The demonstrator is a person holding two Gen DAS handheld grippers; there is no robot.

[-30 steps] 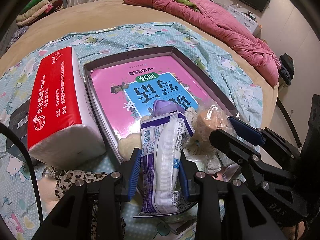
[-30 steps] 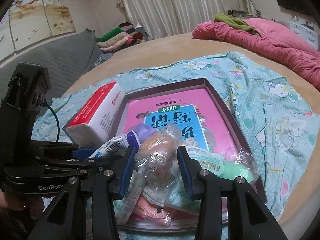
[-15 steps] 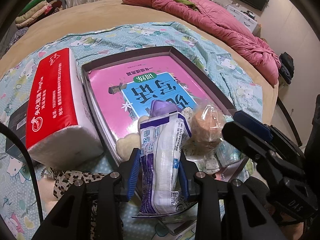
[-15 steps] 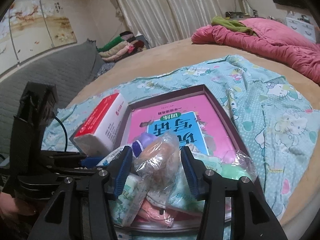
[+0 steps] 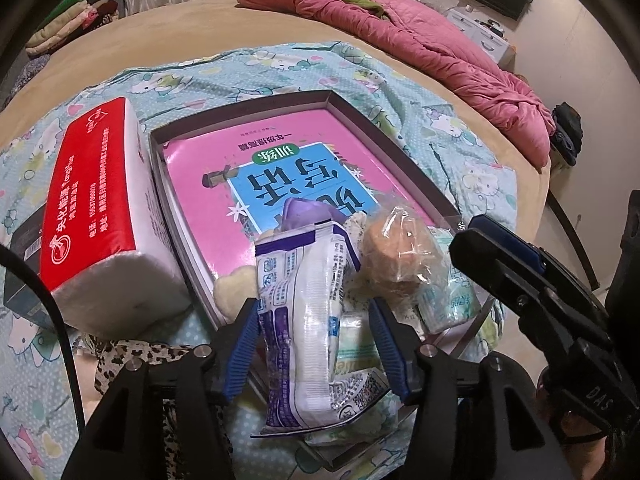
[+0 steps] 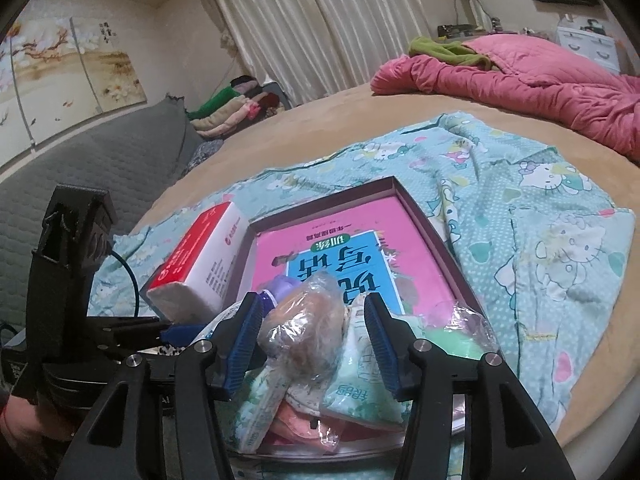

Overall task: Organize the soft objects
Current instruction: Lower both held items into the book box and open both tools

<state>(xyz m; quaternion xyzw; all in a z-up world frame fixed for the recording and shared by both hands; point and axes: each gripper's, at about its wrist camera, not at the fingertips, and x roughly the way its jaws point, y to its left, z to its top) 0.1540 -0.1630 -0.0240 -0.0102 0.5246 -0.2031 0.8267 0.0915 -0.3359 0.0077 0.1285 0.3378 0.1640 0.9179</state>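
Release step: both jaws are opening, left gripper [image 5: 314,344] freeing the pouch [image 5: 308,316], right gripper [image 6: 316,344] the bag [image 6: 304,328], into the tray's [image 5: 384,136] near end. Next: back clear.

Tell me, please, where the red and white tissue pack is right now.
The red and white tissue pack lies on the patterned teal sheet, against the left outer wall of the shallow purple box, in both wrist views.
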